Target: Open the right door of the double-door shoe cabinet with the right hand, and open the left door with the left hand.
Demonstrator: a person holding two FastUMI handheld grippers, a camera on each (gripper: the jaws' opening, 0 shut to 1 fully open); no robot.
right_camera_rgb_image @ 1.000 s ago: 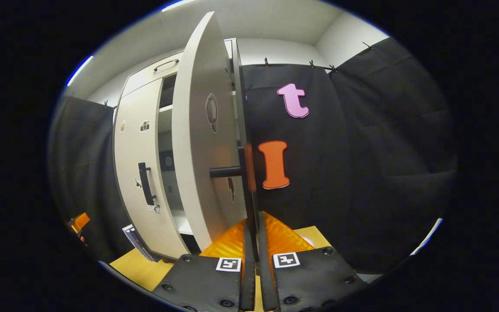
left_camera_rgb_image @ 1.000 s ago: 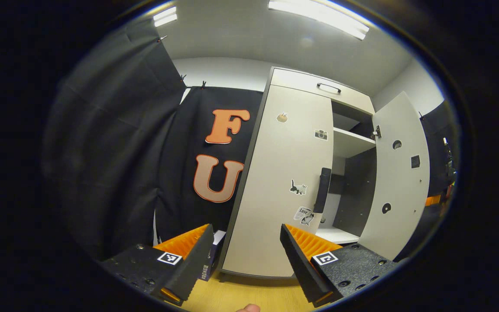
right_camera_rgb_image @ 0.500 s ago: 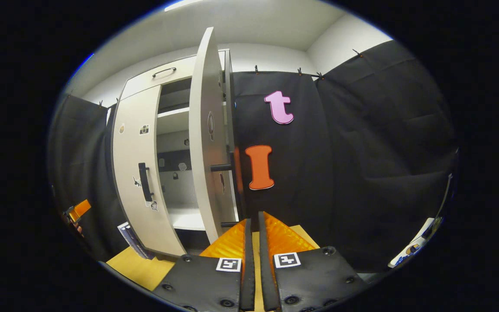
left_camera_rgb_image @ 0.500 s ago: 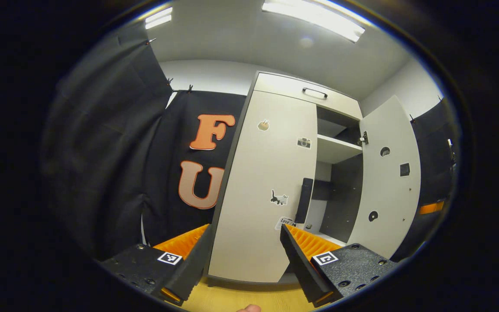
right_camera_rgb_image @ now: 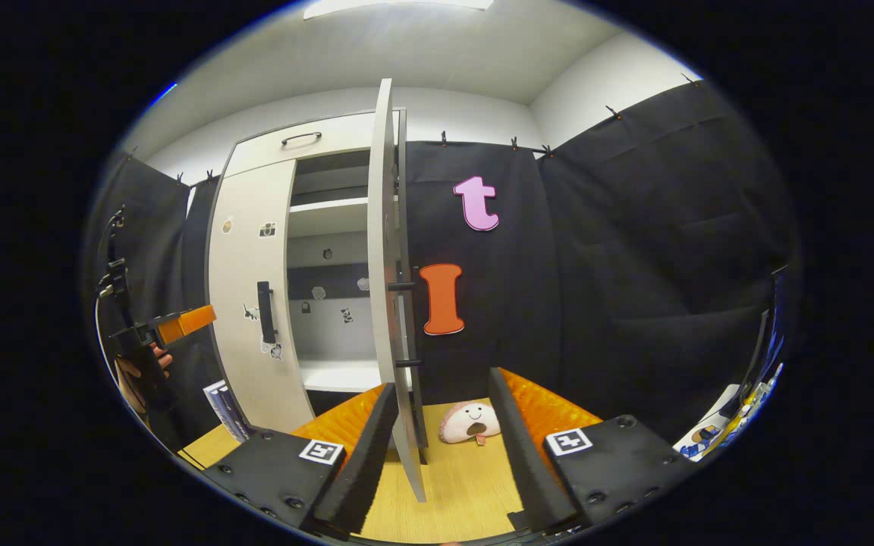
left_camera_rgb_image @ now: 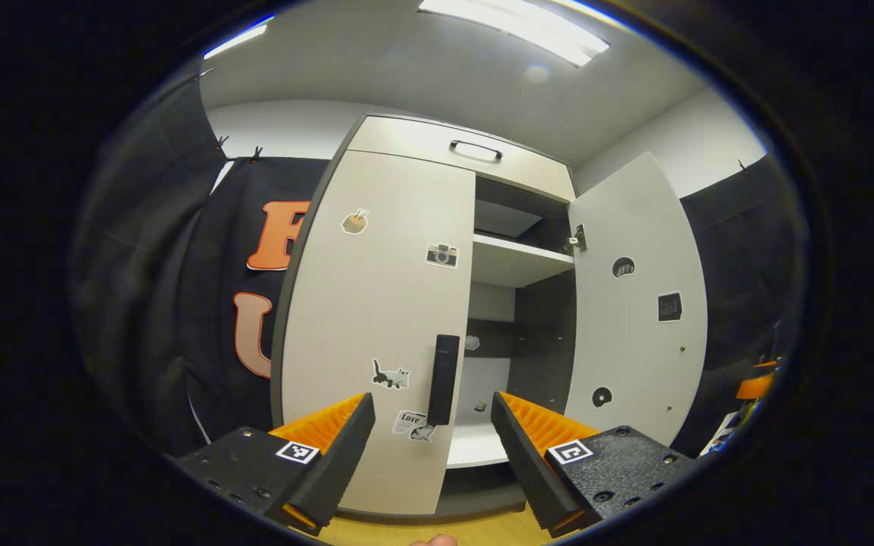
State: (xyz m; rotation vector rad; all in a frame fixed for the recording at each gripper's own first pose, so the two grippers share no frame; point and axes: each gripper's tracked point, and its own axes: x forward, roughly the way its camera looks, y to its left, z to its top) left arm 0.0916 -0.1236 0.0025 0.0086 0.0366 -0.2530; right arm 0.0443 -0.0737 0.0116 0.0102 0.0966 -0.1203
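The pale shoe cabinet's left door is closed, with its black handle at the inner edge. My left gripper is open, short of that handle, which appears between its fingertips. The right door stands swung wide, baring the shelves. In the right gripper view that right door is edge-on, its handle on the far side. My right gripper is open with the door's lower edge between its fingers, untouched. The left gripper and the hand holding it show at far left.
A top drawer with a dark handle sits above the doors. A small plush toy lies on the wooden floor right of the open door. A flat box leans beside the cabinet's left side. Black cloth walls close in on both sides.
My right gripper opened, let go of the right door's handle and drew back; the door swung wider. My left gripper turned right until the left door's handle came between its fingers.
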